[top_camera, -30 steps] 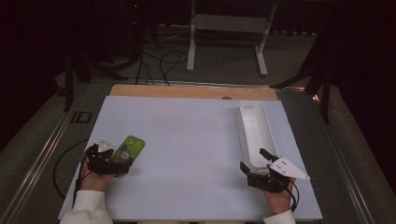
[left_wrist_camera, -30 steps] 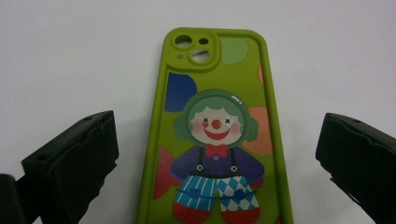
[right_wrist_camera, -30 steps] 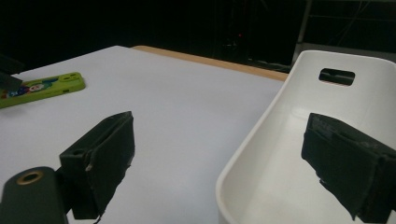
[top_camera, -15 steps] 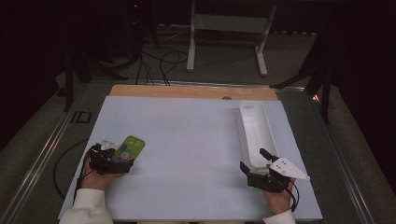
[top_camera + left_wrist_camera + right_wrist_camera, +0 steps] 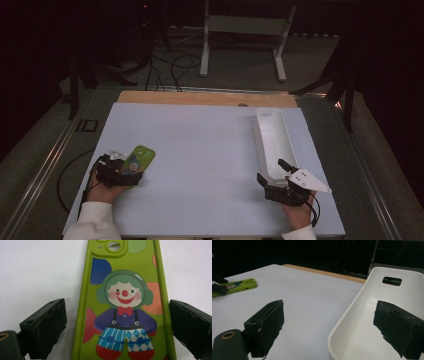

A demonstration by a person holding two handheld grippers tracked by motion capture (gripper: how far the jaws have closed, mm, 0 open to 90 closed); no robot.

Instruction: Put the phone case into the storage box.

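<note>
Jaws of the left gripper (image 5: 117,322) stand apart on either side of the lime-green phone case printed with a cartoon clown (image 5: 125,310), a gap showing between each black pad and the case's long edges, so nothing is clamped. That case lies flat, picture side up, on the pale grey worktop (image 5: 200,150) near its front left corner, with the left gripper (image 5: 117,172) at its near end and the person's left hand (image 5: 100,192) behind it. Over on the right, the right gripper (image 5: 329,327) also has its jaws wide apart: one hangs over the bare worktop, the other over the hollow of the long white plastic tray (image 5: 367,325), straddling its near rim. From above, the white tray (image 5: 275,142) runs lengthwise along the worktop's right side, well apart from the case (image 5: 136,159), with the right gripper (image 5: 282,182) at its near end.
</note>
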